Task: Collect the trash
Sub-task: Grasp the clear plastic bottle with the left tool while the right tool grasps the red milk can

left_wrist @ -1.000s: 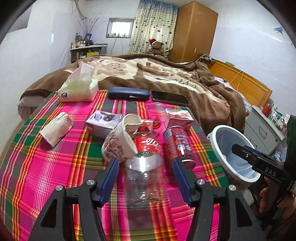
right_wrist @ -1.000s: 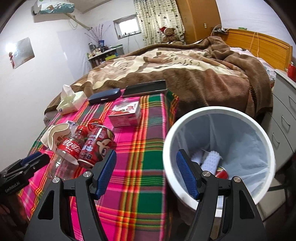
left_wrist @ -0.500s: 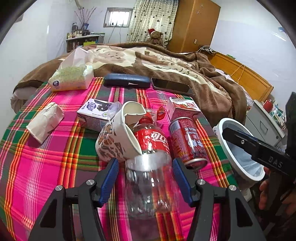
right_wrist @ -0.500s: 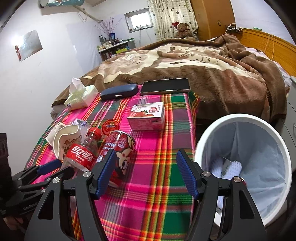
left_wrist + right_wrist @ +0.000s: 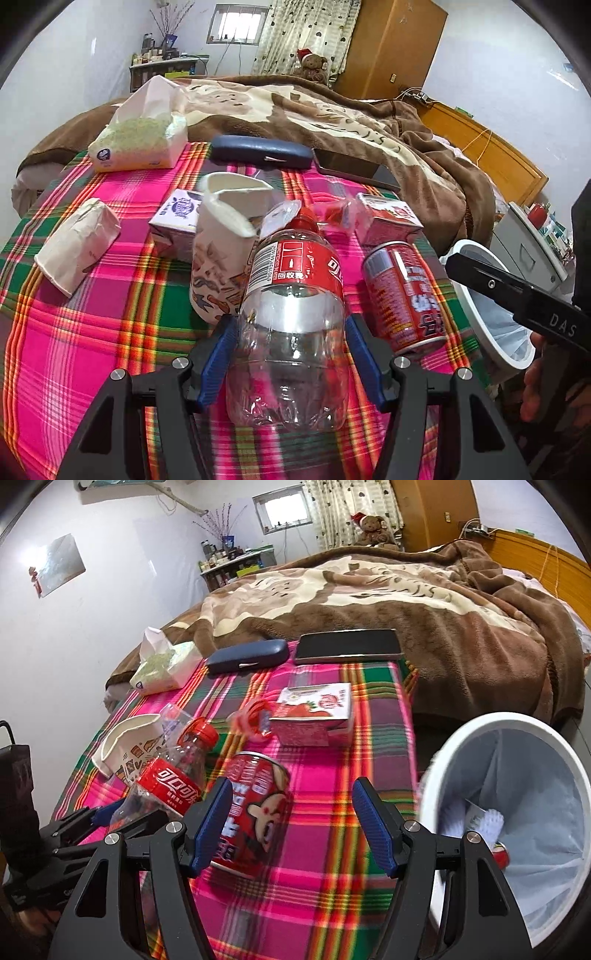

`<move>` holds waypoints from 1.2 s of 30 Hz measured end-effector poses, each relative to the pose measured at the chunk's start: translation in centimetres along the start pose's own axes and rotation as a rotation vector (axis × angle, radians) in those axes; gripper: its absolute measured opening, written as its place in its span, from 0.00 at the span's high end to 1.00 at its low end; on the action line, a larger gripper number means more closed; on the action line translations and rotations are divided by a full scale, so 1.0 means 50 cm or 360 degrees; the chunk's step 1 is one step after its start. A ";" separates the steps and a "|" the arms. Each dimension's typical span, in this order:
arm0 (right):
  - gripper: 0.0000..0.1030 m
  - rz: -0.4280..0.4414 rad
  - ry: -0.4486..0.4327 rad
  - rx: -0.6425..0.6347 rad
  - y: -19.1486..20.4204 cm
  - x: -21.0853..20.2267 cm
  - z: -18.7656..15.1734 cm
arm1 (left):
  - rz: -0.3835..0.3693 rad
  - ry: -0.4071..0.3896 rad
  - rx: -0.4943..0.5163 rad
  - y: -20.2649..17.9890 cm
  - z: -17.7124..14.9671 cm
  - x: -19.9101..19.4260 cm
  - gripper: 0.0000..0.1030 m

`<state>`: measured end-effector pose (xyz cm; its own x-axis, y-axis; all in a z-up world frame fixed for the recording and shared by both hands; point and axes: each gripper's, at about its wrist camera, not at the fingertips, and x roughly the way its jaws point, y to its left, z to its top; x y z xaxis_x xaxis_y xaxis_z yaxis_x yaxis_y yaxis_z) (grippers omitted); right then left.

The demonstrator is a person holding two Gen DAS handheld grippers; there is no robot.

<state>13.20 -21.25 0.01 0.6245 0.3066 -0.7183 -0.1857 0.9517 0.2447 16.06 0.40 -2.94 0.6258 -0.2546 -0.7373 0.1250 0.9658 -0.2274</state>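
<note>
Bottle (image 5: pixel 291 325): clear plastic drink bottle, empty, with a red label and a red cap (image 5: pixel 308 221); it lies on its side on the checked tablecloth (image 5: pixel 92 332), with a torn paper cup (image 5: pixel 221 266) against its left side and a red can (image 5: pixel 255 812) just beside it on the right

Long axis: runs away from the left wrist camera; base nearest, cap towards the bed, leaning slightly right

Left gripper (image 5: pixel 290 328): its blue pads stand on either side of the clear lower body, right at its walls; no dent shows, so I cannot tell whether they are pressing or only flanking it

Right gripper (image 5: pixel 291 788): fingers spread and holding nothing; the can lies between them, close by the left pad, with a wide gap to the right one

Bin (image 5: pixel 461 734): white and lined, off the right edge of the cloth, with some rubbish already inside

Handling: probably very light; thin walls will likely buckle under a hard squeeze; smooth and round, so it may roll or squirt out of the pads

Where to hold: across the lower body as flanked now, or on the labelled band (image 5: pixel 295 266), which looks stiffer; a gentle, square squeeze seems best

Risk: lifting may nudge the cup or the can
</note>
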 end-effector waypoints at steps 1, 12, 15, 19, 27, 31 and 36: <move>0.33 0.0007 0.0007 -0.0003 0.003 0.004 0.000 | -0.0002 -0.0003 -0.0008 0.006 0.000 -0.002 0.41; 0.33 -0.0001 0.0151 -0.0044 0.040 0.058 -0.004 | 0.0021 -0.0038 -0.0103 0.067 -0.017 -0.033 0.41; 0.33 0.0000 0.0187 -0.0034 0.041 0.068 -0.008 | 0.0036 -0.0042 -0.0110 0.074 -0.024 -0.042 0.41; 0.38 -0.0008 0.0157 -0.0078 0.047 0.061 -0.014 | 0.0032 -0.0021 -0.0088 0.073 -0.026 -0.047 0.41; 0.46 -0.0055 0.0158 -0.0193 0.048 0.045 -0.022 | 0.0019 0.0002 -0.0079 0.061 -0.014 -0.039 0.41; 0.46 -0.0074 0.0156 -0.0184 0.037 0.039 -0.024 | 0.0028 0.0031 -0.0016 0.046 0.003 -0.023 0.33; 0.46 -0.0048 0.0164 -0.0157 0.027 0.038 -0.024 | 0.0077 0.0109 0.0053 0.034 0.014 0.009 0.33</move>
<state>13.24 -19.37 -1.80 0.5509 0.2734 -0.7885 -0.2449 0.9562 0.1603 17.09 1.96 -3.17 0.5778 -0.2091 -0.7889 0.1222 0.9779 -0.1698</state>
